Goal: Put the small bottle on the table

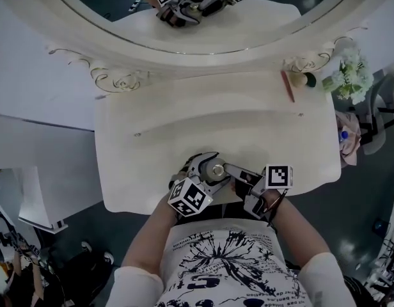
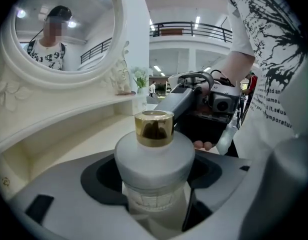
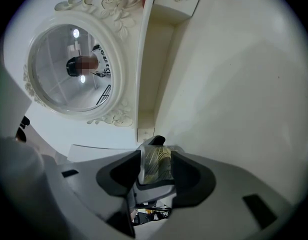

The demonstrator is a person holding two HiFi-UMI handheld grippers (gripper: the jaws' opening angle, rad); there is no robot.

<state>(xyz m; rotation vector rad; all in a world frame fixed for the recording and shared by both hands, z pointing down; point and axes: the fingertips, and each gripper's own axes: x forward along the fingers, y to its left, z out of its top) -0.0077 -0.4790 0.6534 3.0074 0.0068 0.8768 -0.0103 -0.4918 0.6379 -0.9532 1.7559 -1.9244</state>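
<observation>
Spanning the view, a cream worktop [image 1: 216,120] sits under an oval mirror [image 1: 210,18], with wide bare surface between the mirror and the near edge. Flowers [image 1: 347,75] stand at the right rim. The left claw [image 2: 154,184] clamps the small bottle [image 2: 154,159] by its frosted body, upright, just inside the near edge. Contents not visible, base contact unclear. The right claw [image 3: 156,166] pinches its gold cap [image 3: 158,165].

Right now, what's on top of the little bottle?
A shiny gold cap sits on the small bottle, pinched between the jaws of the right gripper. The left gripper holds the bottle's body. The cap hides the opening.
</observation>
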